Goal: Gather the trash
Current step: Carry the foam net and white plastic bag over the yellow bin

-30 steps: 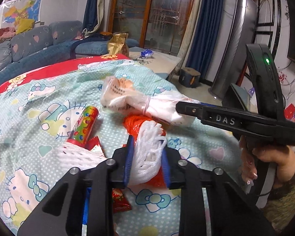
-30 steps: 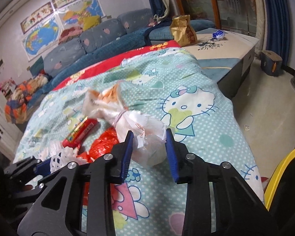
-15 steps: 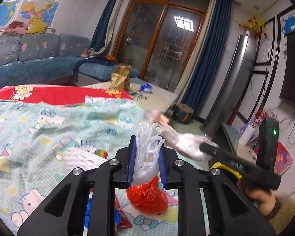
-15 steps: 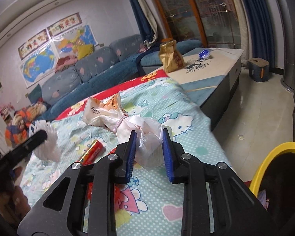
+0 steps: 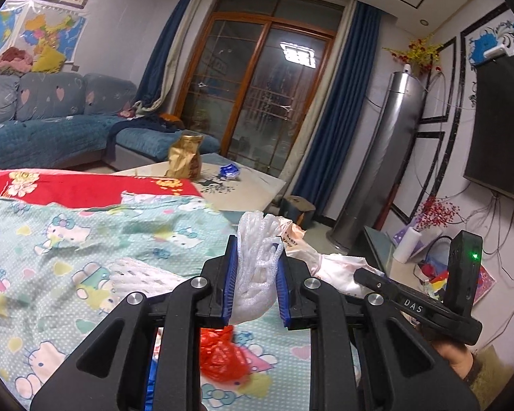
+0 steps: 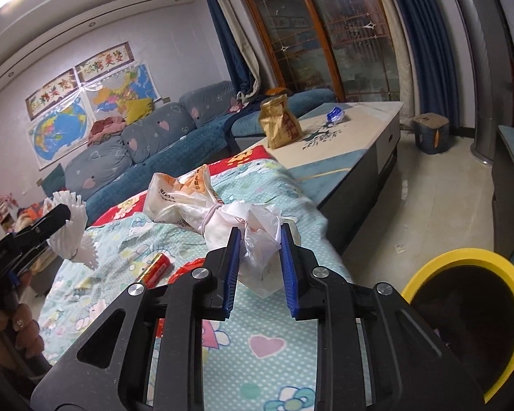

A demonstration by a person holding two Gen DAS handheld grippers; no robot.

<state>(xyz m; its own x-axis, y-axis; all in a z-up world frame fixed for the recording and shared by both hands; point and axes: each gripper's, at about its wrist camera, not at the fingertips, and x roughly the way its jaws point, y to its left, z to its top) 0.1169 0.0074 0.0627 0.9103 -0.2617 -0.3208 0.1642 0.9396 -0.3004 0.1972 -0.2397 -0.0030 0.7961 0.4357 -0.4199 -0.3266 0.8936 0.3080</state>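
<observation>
living room setting: a table under a cartoon-print cloth (image 6: 267, 346) carries the trash, with a sofa (image 6: 161, 144) behind and a low cabinet (image 6: 356, 130) beside it.

change since a second ago: both pieces were lying on the cloth with the jaws around them; both are now lifted clear. the left gripper (image 5: 255, 274) is clamped on a white foam net (image 5: 257, 274), which hangs free above the cloth. the right gripper (image 6: 259, 267) has just been closing and its blue pads now pinch the loose end of a tied plastic bag (image 6: 202, 202); the rest of the bag sticks out ahead of the jaws, off the cloth. the right-hand view has also swung toward a yellow-rimmed bin (image 6: 469, 325), now large at lower right. judgement: pick-up is complete for these two items and the carry to the bin is in progress.

remaining on the cloth: a second foam net (image 5: 137, 277), a red plastic bag (image 5: 222, 356) directly under the left jaws, and a red tube (image 6: 156, 270).

surroundings: a gold paper bag (image 6: 279, 123) and a small blue wrapper (image 6: 335, 114) stand on the cabinet. nothing blocks the path from the table edge to the bin. judgement: the plastic bag is held only by a thin end, so it may slip.
</observation>
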